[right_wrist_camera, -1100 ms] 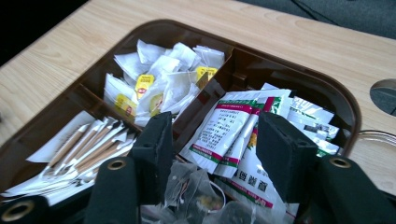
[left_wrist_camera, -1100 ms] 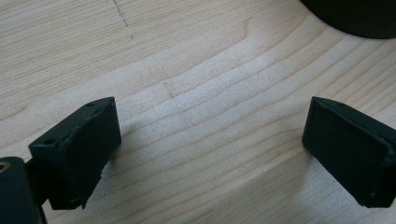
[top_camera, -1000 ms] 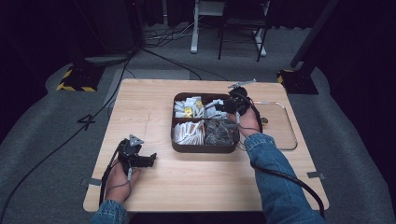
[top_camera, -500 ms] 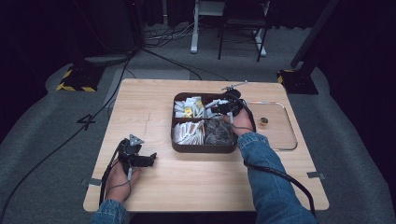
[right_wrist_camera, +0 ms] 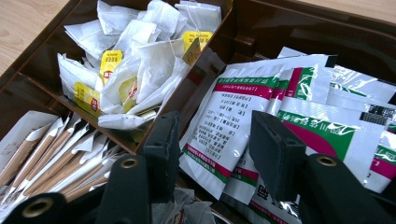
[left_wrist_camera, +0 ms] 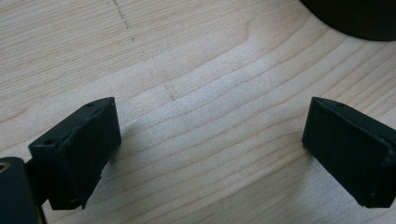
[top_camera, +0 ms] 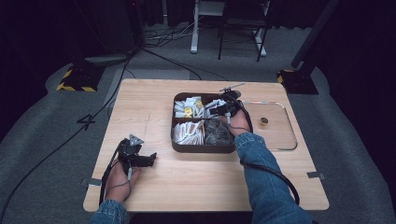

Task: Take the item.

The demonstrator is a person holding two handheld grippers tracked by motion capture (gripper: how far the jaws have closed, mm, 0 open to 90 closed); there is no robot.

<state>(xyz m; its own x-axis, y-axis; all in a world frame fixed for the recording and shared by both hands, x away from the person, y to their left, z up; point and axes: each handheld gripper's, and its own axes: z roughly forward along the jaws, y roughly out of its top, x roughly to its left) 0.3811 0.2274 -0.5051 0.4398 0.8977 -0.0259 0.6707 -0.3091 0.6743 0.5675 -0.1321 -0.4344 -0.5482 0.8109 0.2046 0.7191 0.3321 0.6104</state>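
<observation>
Currently my right gripper point(top_camera: 219, 106) sits over the far side of the brown divided tray point(top_camera: 203, 148), down among its contents. Its jaws have just been closing and now stand part-way apart. In the right gripper view a white sachet with green and magenta bands point(right_wrist_camera: 219, 135) lies in the gap between the two black jaws, on top of a heap of like sachets point(right_wrist_camera: 336, 121) in the same compartment. I cannot tell whether either pad presses on it; the sachet looks flat and undisturbed, so I note no pinch.

Tray contents, as seen from the right gripper view:
- one compartment holds white tea bags with yellow tags point(right_wrist_camera: 140, 60);
- beside it, across a brown divider, the printed sachets;
- nearer the camera at left, slim paper sticks point(right_wrist_camera: 51, 154) packed side by side.

From the high view the tray stands near the middle of the wooden table point(top_camera: 140, 102), and a clear lid point(top_camera: 280, 135) lies just to its right with a small round gold thing point(top_camera: 264, 121) on it.

My left gripper point(top_camera: 144, 158) rests on the table well apart from the tray, toward the near left. Its jaws are spread wide over bare wood, with a dark curved edge of the tray point(left_wrist_camera: 355, 18) at the top corner of the left gripper view.
</observation>
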